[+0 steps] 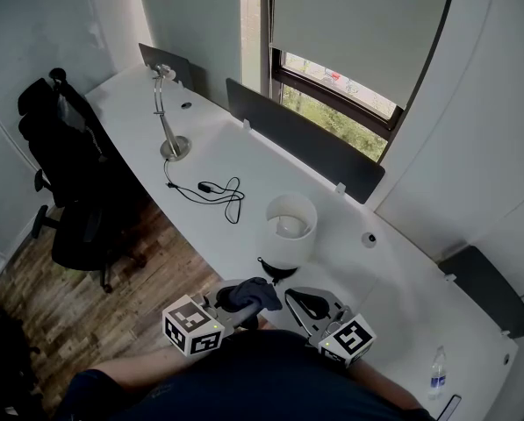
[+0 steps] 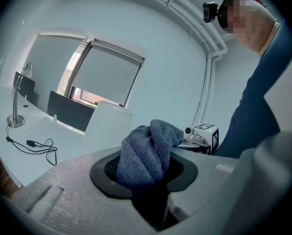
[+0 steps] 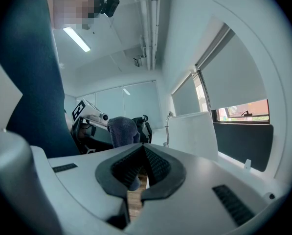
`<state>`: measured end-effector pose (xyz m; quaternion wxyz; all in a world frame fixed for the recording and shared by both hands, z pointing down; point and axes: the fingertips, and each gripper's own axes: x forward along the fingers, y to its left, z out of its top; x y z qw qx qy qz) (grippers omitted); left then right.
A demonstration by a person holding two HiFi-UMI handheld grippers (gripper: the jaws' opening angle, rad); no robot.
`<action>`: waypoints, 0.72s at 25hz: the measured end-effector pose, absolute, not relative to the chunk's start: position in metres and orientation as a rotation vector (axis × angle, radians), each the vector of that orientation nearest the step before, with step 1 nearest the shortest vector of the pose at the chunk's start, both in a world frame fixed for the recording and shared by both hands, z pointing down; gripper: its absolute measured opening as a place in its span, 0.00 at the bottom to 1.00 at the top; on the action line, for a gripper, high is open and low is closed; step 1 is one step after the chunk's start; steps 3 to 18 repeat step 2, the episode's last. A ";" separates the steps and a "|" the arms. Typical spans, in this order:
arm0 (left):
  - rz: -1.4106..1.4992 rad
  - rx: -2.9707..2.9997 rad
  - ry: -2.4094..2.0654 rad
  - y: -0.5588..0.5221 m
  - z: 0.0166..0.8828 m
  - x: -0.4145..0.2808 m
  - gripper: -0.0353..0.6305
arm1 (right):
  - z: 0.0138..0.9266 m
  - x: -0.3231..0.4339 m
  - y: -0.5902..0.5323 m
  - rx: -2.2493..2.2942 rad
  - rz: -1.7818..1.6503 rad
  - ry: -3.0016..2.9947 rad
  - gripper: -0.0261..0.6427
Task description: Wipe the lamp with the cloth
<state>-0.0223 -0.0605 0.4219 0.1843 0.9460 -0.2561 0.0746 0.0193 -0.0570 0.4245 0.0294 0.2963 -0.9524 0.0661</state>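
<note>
A table lamp with a white drum shade point(image 1: 290, 228) stands on the white desk point(image 1: 244, 152), just beyond both grippers. Its shade also shows in the left gripper view point(image 2: 109, 126) and the right gripper view point(image 3: 194, 131). My left gripper point(image 1: 244, 300) is shut on a bunched blue-grey cloth point(image 1: 251, 292), which sticks up out of the jaws point(image 2: 150, 148). My right gripper point(image 1: 295, 298) sits beside it to the right, shut with nothing held point(image 3: 142, 153). Both hover near the desk's front edge, apart from the shade.
A silver desk lamp point(image 1: 167, 117) stands at the far left of the desk, with a black cable point(image 1: 216, 191) looped near it. Dark divider panels point(image 1: 301, 139) line the back edge. A black office chair point(image 1: 73, 178) is on the wooden floor at left. A water bottle point(image 1: 437, 374) stands at the right.
</note>
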 end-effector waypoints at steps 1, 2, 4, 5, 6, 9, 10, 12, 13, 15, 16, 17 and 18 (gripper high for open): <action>0.212 2.668 -0.720 -0.060 0.422 -0.022 0.25 | 0.424 0.019 -0.057 0.915 0.202 -2.938 0.06; 0.214 2.670 -0.719 -0.060 0.422 -0.022 0.25 | 0.424 0.019 -0.057 0.916 0.201 -2.939 0.06; 0.214 2.670 -0.719 -0.060 0.422 -0.022 0.25 | 0.424 0.019 -0.057 0.916 0.201 -2.939 0.06; 0.214 2.670 -0.719 -0.060 0.422 -0.022 0.25 | 0.424 0.019 -0.057 0.916 0.201 -2.939 0.06; 0.214 2.670 -0.719 -0.060 0.422 -0.022 0.25 | 0.424 0.019 -0.057 0.916 0.201 -2.939 0.06; 0.214 2.670 -0.719 -0.060 0.422 -0.022 0.25 | 0.424 0.019 -0.057 0.916 0.201 -2.939 0.06; 0.214 2.670 -0.719 -0.060 0.422 -0.022 0.25 | 0.424 0.019 -0.057 0.916 0.201 -2.939 0.06; 0.214 2.670 -0.719 -0.060 0.422 -0.022 0.25 | 0.424 0.019 -0.057 0.916 0.201 -2.939 0.06; 0.214 2.670 -0.719 -0.060 0.422 -0.022 0.25 | 0.424 0.019 -0.057 0.916 0.201 -2.939 0.06; 0.214 2.670 -0.719 -0.060 0.422 -0.022 0.25 | 0.424 0.019 -0.057 0.916 0.201 -2.939 0.06; 0.214 2.670 -0.719 -0.060 0.422 -0.022 0.25 | 0.424 0.019 -0.057 0.916 0.201 -2.939 0.06; 0.214 2.670 -0.719 -0.060 0.422 -0.022 0.25 | 0.424 0.019 -0.057 0.916 0.201 -2.939 0.06; 0.214 2.670 -0.719 -0.060 0.422 -0.022 0.25 | 0.424 0.019 -0.057 0.916 0.201 -2.939 0.06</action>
